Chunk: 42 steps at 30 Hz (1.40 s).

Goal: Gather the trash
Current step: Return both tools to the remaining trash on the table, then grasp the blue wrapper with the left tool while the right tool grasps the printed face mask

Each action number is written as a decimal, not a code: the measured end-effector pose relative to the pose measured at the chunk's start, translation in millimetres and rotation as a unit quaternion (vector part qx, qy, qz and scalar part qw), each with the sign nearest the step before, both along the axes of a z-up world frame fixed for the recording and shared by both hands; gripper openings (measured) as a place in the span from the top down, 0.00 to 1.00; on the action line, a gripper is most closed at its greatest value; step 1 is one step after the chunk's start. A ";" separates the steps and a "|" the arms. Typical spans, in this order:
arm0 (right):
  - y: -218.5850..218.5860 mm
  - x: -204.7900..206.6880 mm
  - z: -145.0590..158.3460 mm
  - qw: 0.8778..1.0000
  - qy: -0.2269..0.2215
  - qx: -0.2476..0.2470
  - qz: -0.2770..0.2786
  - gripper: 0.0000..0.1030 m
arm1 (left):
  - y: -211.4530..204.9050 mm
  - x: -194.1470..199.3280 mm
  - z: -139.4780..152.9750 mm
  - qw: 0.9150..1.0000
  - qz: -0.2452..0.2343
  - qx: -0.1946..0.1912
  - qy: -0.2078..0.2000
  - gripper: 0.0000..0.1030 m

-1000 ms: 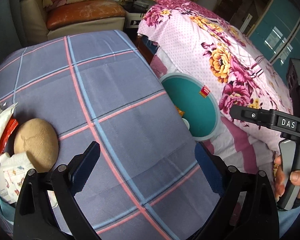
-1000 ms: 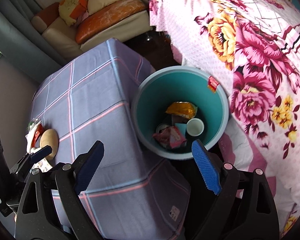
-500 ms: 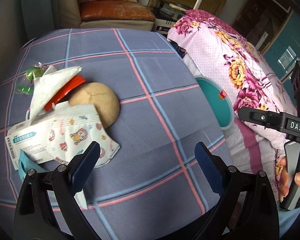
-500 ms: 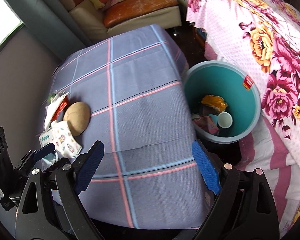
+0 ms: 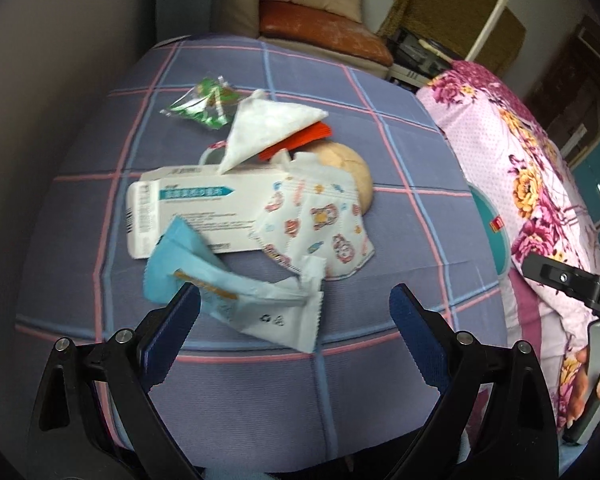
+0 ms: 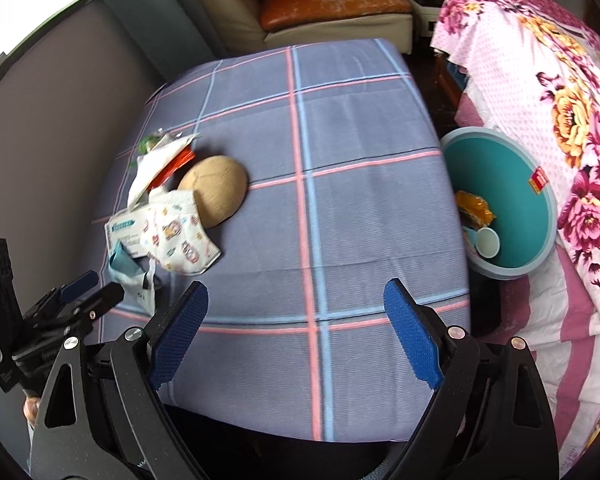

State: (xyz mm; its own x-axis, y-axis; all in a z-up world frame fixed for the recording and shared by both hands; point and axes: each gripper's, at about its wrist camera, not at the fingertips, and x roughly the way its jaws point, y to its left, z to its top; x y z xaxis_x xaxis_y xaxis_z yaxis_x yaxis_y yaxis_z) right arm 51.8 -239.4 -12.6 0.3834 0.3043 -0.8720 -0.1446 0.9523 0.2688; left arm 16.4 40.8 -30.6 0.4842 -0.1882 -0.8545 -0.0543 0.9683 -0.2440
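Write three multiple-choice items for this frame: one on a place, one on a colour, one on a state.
1. Where is the bin?
A. on the table
B. beside the table, against the floral bedspread
C. on the sofa

2. What colour is the bin inside?
A. red
B. white
C. teal

3. How are the left tongs?
A. open, empty
B. shut on the blue wrapper
C. out of view

Answers:
B, it sits below the table edge.
C, its inner wall shows teal.
A, the pads stand apart, holding nothing.
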 end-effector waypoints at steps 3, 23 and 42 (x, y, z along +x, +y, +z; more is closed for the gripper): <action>11.4 -3.0 -6.3 1.000 0.006 0.004 0.012 0.17 | 16.7 -0.5 -11.8 0.999 0.031 -0.013 0.021 0.07; 57.1 16.1 -26.1 0.999 0.031 0.005 0.035 0.17 | 53.9 4.6 -52.8 0.995 0.076 -0.017 0.054 0.07; 178.6 65.5 -78.9 0.991 0.036 -0.053 0.121 0.17 | 93.3 -12.2 -55.3 0.999 0.035 -0.001 0.023 0.07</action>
State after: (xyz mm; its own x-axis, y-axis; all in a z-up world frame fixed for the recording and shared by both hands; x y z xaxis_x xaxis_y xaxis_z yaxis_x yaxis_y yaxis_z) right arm 117.3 -60.8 -91.5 0.2456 0.2851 -0.9265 -0.3561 0.9155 0.1874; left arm 4.2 134.1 -85.9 0.4564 -0.1564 -0.8759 -0.1327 0.9615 -0.2408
